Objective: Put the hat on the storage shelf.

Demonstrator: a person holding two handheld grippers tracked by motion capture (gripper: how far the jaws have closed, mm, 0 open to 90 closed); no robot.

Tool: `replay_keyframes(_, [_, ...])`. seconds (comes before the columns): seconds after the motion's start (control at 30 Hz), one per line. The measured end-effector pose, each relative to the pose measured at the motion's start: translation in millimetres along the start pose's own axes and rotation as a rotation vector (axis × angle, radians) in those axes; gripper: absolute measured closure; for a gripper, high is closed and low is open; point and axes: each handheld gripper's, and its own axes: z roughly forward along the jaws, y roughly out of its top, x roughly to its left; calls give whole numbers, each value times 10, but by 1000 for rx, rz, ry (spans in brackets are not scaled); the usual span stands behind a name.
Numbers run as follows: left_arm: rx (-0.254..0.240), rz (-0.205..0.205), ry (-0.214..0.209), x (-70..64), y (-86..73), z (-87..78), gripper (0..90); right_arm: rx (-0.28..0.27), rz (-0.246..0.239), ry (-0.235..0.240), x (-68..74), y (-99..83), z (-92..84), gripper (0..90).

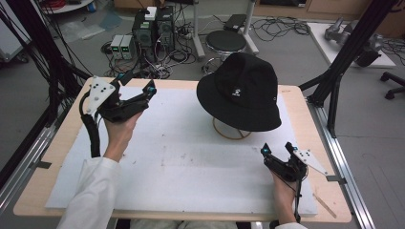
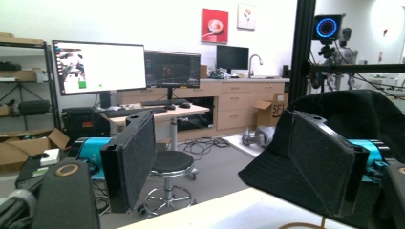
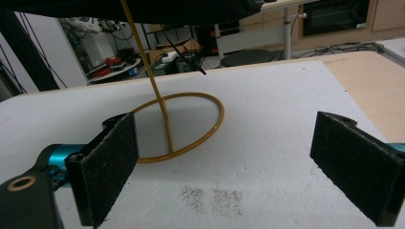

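Note:
A black bucket hat (image 1: 243,90) rests on a gold wire stand (image 1: 231,133) at the back middle of the table. My left gripper (image 1: 136,82) is held up over the back left, open and holding nothing. In the left gripper view the hat (image 2: 344,112) sits just behind the right-hand pad, and the left gripper (image 2: 229,162) stays apart from it. My right gripper (image 1: 277,149) is low near the front right, open, pointing at the stand. The right gripper view has the stand's ring base (image 3: 179,126) ahead of the right gripper (image 3: 239,162) and the hat brim (image 3: 143,7) overhead.
A white foam mat (image 1: 191,162) covers most of the wooden table (image 1: 320,191). Black frame posts (image 1: 344,52) rise at the right and left sides. Beyond the far edge stand a stool (image 1: 226,42) and computer boxes (image 1: 153,28) with cables.

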Motion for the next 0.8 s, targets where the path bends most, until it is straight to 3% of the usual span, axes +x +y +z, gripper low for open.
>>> replay_keyframes(0.27, [11, -3, 56, 168, -95, -207, 243, 4, 5, 3, 7, -2, 1, 84])
replay_keyframes(0.8, [55, -7, 195, 531, -488, -575, 203, 7, 1, 0, 15, -3, -4, 85])
